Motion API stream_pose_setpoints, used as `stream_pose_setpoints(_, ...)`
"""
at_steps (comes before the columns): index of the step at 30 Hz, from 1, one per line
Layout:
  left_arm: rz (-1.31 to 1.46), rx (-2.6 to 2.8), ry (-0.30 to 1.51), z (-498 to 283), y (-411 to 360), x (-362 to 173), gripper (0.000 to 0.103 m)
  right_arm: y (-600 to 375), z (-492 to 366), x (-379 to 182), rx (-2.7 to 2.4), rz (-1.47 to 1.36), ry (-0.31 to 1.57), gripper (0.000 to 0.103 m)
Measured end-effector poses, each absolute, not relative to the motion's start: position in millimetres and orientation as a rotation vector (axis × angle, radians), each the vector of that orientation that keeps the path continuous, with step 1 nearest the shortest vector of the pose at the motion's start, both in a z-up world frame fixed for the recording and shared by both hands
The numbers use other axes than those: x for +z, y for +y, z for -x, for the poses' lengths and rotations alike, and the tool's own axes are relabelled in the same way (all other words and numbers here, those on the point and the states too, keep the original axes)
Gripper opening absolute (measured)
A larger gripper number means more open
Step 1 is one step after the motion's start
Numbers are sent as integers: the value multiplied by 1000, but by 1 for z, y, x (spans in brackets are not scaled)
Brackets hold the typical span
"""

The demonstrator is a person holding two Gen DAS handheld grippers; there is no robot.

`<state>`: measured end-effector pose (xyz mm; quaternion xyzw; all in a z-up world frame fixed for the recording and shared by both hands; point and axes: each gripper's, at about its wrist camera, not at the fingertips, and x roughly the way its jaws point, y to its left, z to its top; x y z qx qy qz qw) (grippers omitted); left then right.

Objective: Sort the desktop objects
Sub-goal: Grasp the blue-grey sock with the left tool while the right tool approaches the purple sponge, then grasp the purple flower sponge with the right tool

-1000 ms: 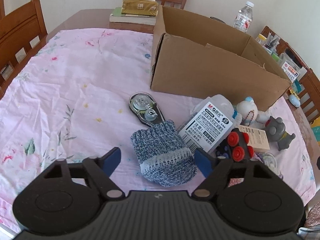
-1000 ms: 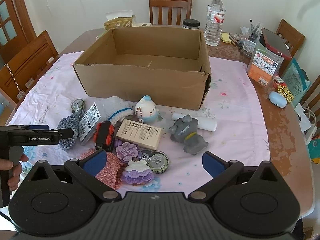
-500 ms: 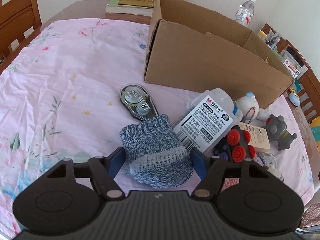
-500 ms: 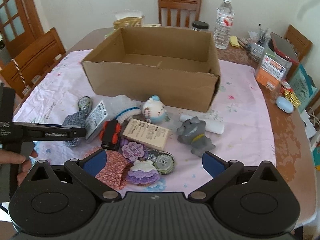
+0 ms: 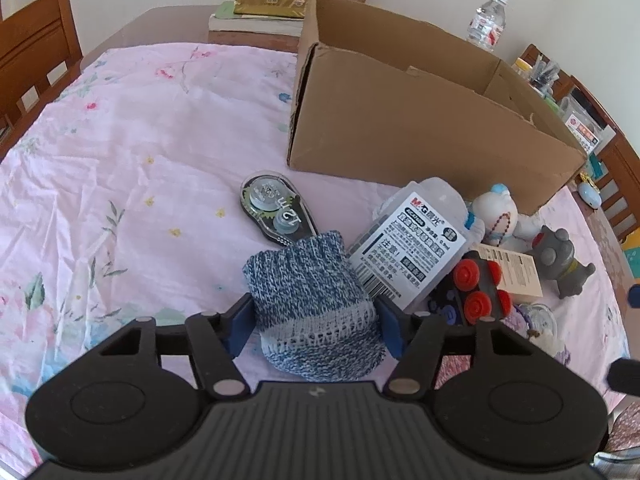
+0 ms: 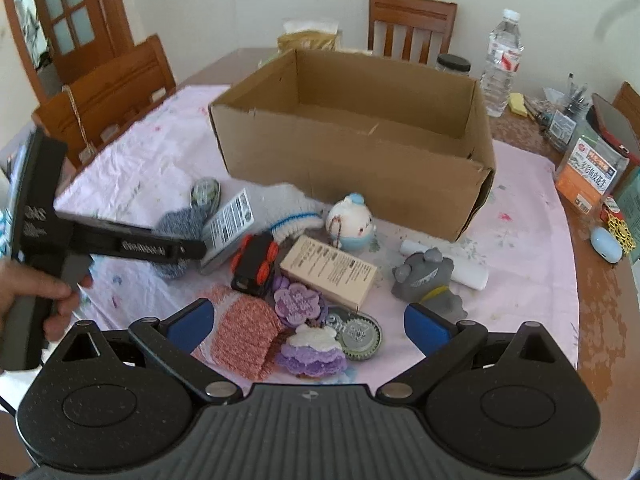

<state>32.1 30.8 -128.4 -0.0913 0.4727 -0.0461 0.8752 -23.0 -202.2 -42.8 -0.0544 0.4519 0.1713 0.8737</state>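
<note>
My left gripper (image 5: 314, 326) is closed against both sides of a blue knitted sock (image 5: 312, 304) that lies on the pink tablecloth (image 5: 140, 140). The same sock shows in the right wrist view (image 6: 180, 222) under the left gripper's arm. An open, empty cardboard box (image 6: 352, 140) stands behind it, also in the left wrist view (image 5: 420, 120). My right gripper (image 6: 308, 324) is open and empty above a pink knitted piece (image 6: 244, 330) and a purple flower (image 6: 298, 302).
Around the sock lie a tape dispenser (image 5: 276, 208), a refill box (image 5: 412, 244), a black and red toy (image 5: 476, 290), a white doll (image 6: 350, 226), a grey figure (image 6: 428, 280) and a carton (image 6: 328, 272). Chairs, a water bottle (image 6: 502, 60) and clutter ring the table.
My left gripper has moved forward around the blue sock and its fingers have closed onto it. My right gripper has drifted slightly and stays open.
</note>
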Motion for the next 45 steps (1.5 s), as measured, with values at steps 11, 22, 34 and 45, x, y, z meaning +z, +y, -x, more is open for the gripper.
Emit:
stream_pose_setpoints(11, 164, -108, 976, -22, 34, -116, 62, -199, 17, -74, 392, 137, 1005, 82)
stream_pose_setpoints(22, 134, -123, 975, -18, 38, -108, 62, -200, 9, -100, 380, 146, 1043, 66)
stream_pose_setpoints(34, 65, -186, 975, -17, 40, -97, 62, -191, 7, -107, 400, 201, 1051, 53)
stream_pose_setpoints(45, -38, -300, 976, -19, 38, -82, 62, -195, 1, -89, 427, 218, 1058, 50)
